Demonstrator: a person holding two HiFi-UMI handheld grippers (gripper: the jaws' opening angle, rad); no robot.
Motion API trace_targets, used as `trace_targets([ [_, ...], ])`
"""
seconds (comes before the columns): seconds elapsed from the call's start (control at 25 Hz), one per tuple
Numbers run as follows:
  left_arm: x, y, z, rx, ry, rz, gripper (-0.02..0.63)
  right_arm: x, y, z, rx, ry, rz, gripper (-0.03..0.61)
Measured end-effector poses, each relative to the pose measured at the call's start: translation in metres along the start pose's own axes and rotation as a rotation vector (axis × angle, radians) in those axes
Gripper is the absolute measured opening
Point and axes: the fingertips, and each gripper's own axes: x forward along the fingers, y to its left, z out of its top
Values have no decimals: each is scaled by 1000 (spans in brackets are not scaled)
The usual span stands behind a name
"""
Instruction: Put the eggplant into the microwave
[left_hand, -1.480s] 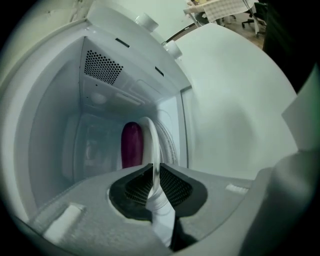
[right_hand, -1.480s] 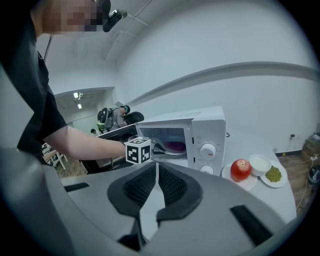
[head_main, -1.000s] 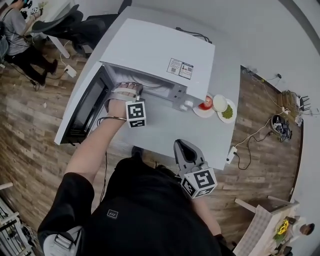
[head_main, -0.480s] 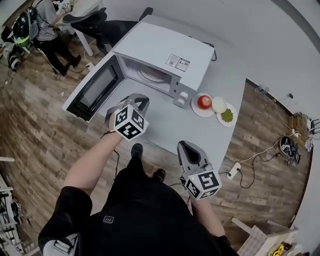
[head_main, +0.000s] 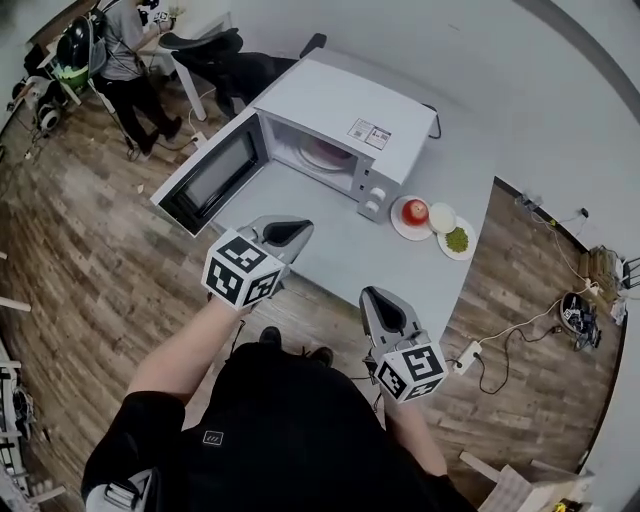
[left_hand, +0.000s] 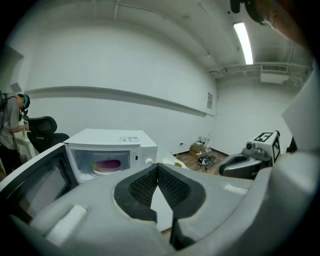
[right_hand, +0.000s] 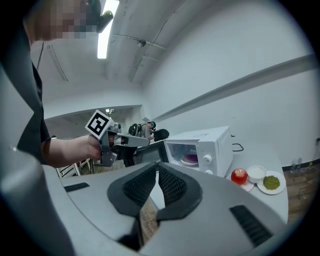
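left gripper withdrawn from microwave, eggplant inside

The left gripper, made of grey plastic with a black-and-white marker cube at its back, is held out in front of the body and points forward, a little downward. Its ribbed black pads meet at the tips, with nothing between them. The left hand grasps its handle, and the bare left forearm reaches out from a black short sleeve. The right gripper, of the same kind, stays nearer to the torso. Its jaws are also together and empty. The two grippers are apart.
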Motion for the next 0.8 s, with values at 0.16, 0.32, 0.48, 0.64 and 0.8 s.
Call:
trace_targets([
  [0.16, -35, -13, 14, -23, -92, -22, 9, 3, 11, 9, 13, -10, -17, 26],
  [0.32, -71, -21, 30, -73, -183, -81, 9, 9, 23, 30, 45, -58, -12, 26],
  [0.48, -107, -16, 37, -73, -223, -102, 9, 21, 45, 52, 26, -98, 6, 25],
  [0.64, -131, -2, 43, -79, -260, -93, 9, 30, 67, 69, -12, -126, 48, 15],
  [0.8, -135, 7, 38, -101, -267, -93, 9, 33, 65, 78, -37, -144, 6, 14],
])
